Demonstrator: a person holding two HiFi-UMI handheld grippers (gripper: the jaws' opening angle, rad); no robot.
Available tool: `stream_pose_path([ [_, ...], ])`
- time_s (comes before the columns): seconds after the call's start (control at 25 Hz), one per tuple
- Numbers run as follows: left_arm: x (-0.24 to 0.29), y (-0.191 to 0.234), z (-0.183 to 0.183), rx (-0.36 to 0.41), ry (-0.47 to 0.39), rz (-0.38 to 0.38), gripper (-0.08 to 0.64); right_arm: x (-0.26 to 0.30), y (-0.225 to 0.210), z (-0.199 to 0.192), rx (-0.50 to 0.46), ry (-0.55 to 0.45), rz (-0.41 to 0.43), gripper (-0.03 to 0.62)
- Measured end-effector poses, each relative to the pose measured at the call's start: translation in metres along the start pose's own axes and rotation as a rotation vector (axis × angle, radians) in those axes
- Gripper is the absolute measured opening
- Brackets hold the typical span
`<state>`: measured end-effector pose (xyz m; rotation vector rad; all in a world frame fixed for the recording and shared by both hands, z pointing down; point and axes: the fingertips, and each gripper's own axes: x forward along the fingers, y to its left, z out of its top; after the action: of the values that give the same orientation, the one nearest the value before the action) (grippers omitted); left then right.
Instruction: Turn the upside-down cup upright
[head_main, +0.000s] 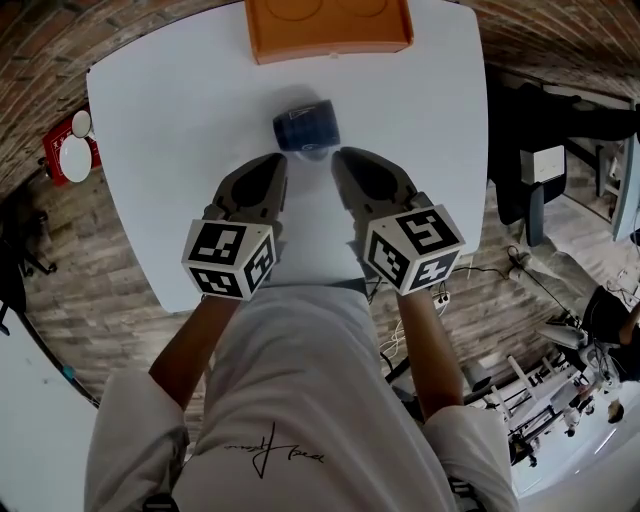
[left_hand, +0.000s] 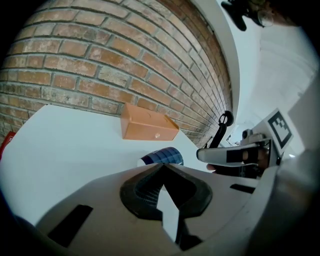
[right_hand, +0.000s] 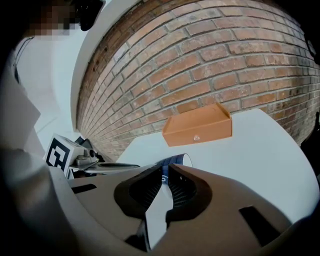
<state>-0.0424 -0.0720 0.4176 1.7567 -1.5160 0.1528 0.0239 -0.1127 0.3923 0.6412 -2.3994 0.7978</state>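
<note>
1. Work surface: a white rectangular table (head_main: 150, 130) stands against a brick wall (left_hand: 100, 65). A flat orange rectangular box (head_main: 328, 28) rests at the far edge of the table, just beside the wall.

2. Task item: the dark blue cylindrical cup (head_main: 306, 125) sits on the table, near the orange box on the person's side and apart from it. In the 2 gripper views a white rim shows at 1 end of the cup, facing sideways. The cup therefore appears to lie on its side, though the head view does not confirm this.

3. Left gripper (head_main: 278, 165): jaws closed, tips meeting at a point, nothing between them. Only bare table shows through the hollow behind the tips. The tips point at the cup and stop just short of it on the left.

4. Right gripper (head_main: 340, 158): jaws drawn almost together, leaving only a thin slit with nothing held in it. The blue cup is visible beyond the slit. The tips lie just beside the cup on the right; contact cannot be confirmed.

5. Both grippers hang low over the table, side by side, angled inward toward the cup. Each carries its marker cube (head_main: 230, 258) at the rear.
</note>
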Motion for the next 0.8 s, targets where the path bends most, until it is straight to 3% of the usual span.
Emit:
stream_pose_path([
  [0.8,0.018,0.015,-0.003,0.02,0.037,0.006,0.009,0.023,-0.022,-0.003,-0.036,0.064,0.005,0.023],
])
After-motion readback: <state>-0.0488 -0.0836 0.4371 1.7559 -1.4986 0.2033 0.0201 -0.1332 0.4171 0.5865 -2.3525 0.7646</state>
